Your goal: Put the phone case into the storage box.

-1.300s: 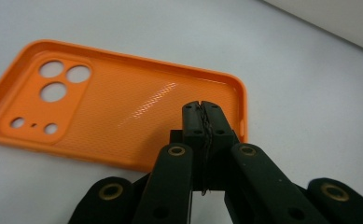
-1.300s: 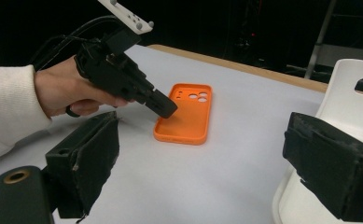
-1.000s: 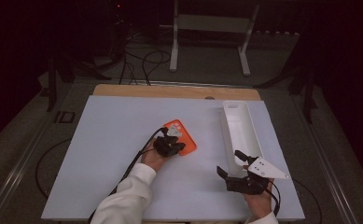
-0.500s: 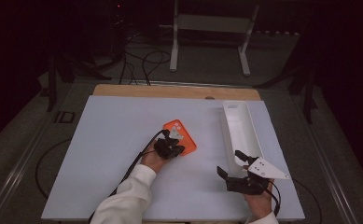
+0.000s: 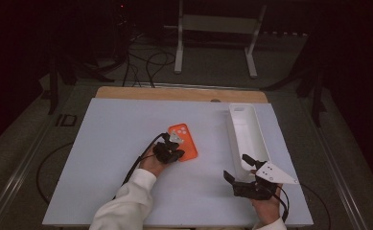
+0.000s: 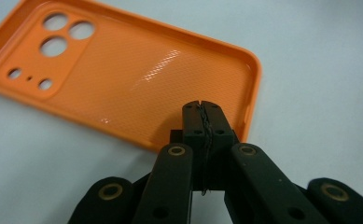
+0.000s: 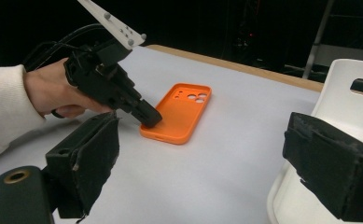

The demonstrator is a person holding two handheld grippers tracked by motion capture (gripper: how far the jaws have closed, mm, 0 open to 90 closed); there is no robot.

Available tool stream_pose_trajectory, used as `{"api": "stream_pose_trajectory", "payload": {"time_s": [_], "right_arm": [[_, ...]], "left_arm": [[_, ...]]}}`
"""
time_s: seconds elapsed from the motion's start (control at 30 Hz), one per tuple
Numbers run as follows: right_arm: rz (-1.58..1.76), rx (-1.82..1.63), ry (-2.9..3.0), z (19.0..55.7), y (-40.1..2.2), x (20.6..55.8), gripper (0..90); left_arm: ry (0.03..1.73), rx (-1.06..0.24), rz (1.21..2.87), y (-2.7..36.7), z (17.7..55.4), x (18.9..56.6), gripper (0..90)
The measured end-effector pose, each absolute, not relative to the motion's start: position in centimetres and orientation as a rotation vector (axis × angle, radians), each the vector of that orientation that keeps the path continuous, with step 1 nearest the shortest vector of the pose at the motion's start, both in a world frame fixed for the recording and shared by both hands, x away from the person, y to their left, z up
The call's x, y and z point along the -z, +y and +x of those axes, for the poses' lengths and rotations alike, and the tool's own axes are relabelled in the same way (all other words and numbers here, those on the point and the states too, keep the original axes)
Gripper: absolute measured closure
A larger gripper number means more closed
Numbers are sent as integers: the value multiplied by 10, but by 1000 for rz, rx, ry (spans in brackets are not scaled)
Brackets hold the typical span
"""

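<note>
Item: orange phone case (image 5: 184,142), lying open side up on the white table (image 5: 102,143), left of the white tray (image 5: 247,132) and well apart from it; camera cut-outs at its far end.

Step in hand, as I am judging it: I am taking hold of the case at its near short edge, presumably to carry it across to the tray. Lifting is not yet begun; the case is sitting flat.

Left gripper (image 6: 202,109): I am holding its jaws fully together, tips meeting over the near end of the case. In the left gripper view the pads (image 6: 194,122) are appearing to pinch the near rim wall, though I cannot tell for certain that the rim is between them rather than just beneath.

Right gripper (image 5: 238,167): I am keeping it wide open and empty, hovering at the near end of the tray, touching nothing.

Next move is calling for: a firm pinch on the thin rim, a level lift, then travel rightward.
</note>
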State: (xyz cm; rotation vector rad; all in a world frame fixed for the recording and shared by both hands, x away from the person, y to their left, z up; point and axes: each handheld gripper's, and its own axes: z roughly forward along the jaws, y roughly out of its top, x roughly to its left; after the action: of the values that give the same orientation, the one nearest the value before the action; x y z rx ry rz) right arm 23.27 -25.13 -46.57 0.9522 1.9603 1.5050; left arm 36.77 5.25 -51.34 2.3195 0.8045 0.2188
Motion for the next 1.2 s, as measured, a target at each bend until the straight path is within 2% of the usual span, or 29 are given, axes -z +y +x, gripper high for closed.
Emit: {"api": "stream_pose_trajectory", "payload": {"time_s": [0.7, 1.2], "right_arm": [[954, -1498, 1964, 233, -251, 466, 107], [954, -1499, 1964, 233, -251, 467, 107]], "left_arm": [[889, -302, 2351, 90, 368, 510, 900], [1029, -381, 2306, 108, 381, 511, 900]]}}
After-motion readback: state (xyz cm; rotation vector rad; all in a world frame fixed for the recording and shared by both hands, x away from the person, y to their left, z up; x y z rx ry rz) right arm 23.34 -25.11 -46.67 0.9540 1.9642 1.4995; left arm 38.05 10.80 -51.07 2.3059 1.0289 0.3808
